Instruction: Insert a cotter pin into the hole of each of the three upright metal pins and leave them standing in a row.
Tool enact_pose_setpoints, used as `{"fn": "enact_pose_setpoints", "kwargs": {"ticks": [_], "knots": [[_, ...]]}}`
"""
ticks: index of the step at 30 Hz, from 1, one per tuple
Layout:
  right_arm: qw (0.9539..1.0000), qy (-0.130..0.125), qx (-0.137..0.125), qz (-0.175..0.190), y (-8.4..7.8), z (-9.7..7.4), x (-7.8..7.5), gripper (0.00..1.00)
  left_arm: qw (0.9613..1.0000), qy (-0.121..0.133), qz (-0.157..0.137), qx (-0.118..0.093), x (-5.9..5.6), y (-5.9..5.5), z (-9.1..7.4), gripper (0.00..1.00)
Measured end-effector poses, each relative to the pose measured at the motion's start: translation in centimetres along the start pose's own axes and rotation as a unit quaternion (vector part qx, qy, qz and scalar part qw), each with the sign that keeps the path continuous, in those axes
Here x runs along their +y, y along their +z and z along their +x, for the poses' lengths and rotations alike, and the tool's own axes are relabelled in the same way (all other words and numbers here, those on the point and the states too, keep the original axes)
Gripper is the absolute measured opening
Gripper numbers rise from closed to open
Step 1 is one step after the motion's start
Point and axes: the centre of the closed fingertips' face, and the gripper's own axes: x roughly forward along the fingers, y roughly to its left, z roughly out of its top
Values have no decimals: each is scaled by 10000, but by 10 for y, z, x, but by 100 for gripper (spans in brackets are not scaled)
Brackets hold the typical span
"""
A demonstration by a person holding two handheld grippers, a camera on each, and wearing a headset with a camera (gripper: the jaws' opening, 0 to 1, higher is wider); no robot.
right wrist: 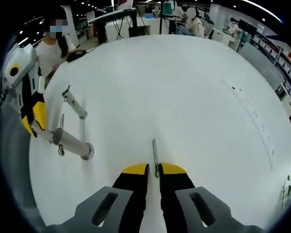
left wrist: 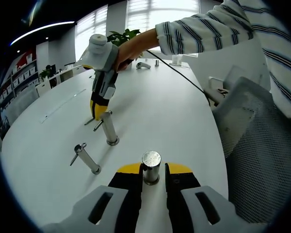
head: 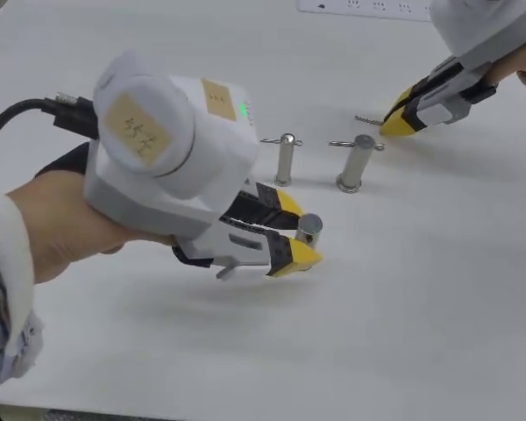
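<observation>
Open table [head: 438,298] right of upright pins [head: 359,163]

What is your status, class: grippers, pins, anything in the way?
Left gripper shut on bare metal pin. Right gripper shut on cotter pin. Two cottered pins upright between grippers: mind them.

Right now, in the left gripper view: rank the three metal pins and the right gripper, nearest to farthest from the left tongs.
1. Bare pin, between the left gripper tongs.
2. Slim pin, left of them.
3. Thick pin, behind it.
4. Right gripper, beyond, holding a cotter pin.
</observation>
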Motion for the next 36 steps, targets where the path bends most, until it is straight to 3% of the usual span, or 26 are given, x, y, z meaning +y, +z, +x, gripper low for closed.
{"fn": "enact_pose_setpoints", "kwargs": {"ticks": [4, 11, 22, 25, 36], "knots": [[9992, -137, 46, -380, 1, 1, -1, 5, 10000, 32, -31, -7, 0, 1, -1, 17], [9993, -216, 72, -280, -1, -1, -2, 4, 9999, 54, -136, -38, -2, 1, -5, 19], [9986, -489, -180, -48, -1, -1, -8, 3, 9994, 69, -342, -57, -8, 1, -13, 25], [9980, -534, -342, 49, 1, -7, -7, 2, 9994, 1, -329, -75, -11, 2, -18, 27], [9946, -807, -605, -228, 8, -35, 4, 2, 9987, 107, -501, -79, -18, -2, -28, 27]]}}
